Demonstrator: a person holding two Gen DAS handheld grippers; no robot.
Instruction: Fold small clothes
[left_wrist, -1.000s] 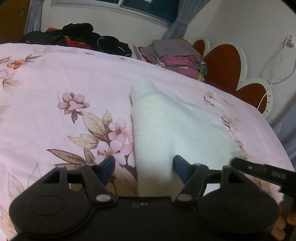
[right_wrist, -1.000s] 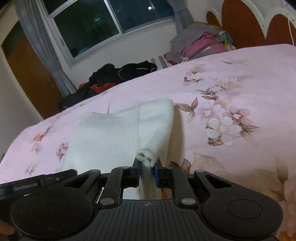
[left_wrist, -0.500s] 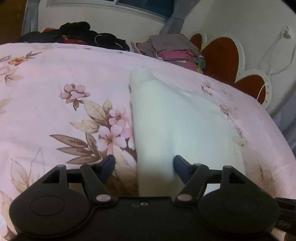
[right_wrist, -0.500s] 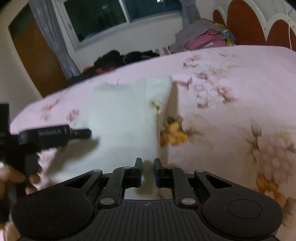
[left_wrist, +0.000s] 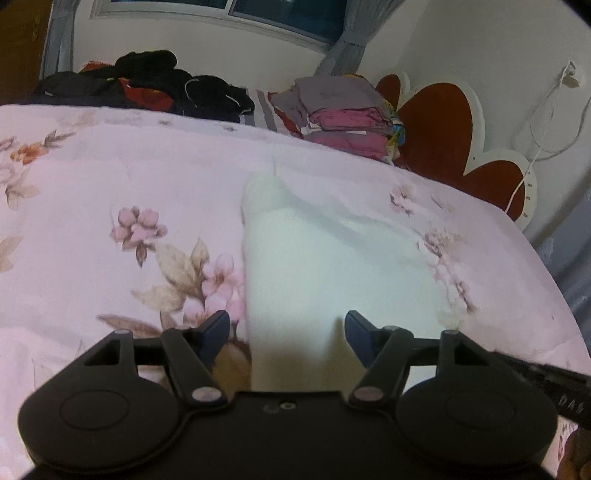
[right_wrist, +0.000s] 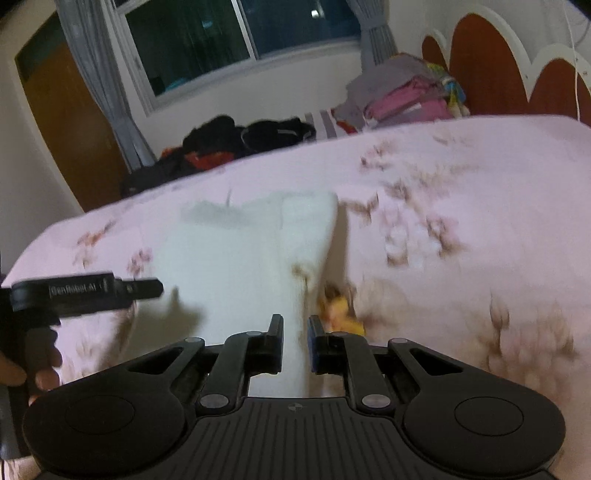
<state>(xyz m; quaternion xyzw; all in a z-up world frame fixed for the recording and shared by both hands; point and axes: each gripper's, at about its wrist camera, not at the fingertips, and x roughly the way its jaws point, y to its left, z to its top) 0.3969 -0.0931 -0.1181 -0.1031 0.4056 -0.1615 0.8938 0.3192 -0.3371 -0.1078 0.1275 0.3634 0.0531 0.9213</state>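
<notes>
Left gripper (left_wrist: 284, 334) fills the bottom of its own view, its blue-tipped jaws spread wide and closing a little, with the near end of the white knit garment (left_wrist: 332, 258) lying between them but the pads clear of the cloth on both sides. In the right wrist view this same tool reaches in from the left edge, gripped by a hand (right_wrist: 33, 365), and white lettering on its black side reads roughly "GenRobot.AI". Right gripper (right_wrist: 295, 343) has its jaws drawn almost together with only a slim gap; nothing is pinched there, though the garment's near edge shows through the gap, lower down on the bed. Partial white letters on this gripper's side show at the right edge of the left view, too cut off to read. Beyond both tools the garment lies flat on the pink floral bedspread (left_wrist: 110, 184). Farther back sit a dark heap of clothes (left_wrist: 155, 85) and a folded stack (left_wrist: 343, 110) beside the red scalloped headboard (left_wrist: 439, 125), under a window (right_wrist: 229, 40).
</notes>
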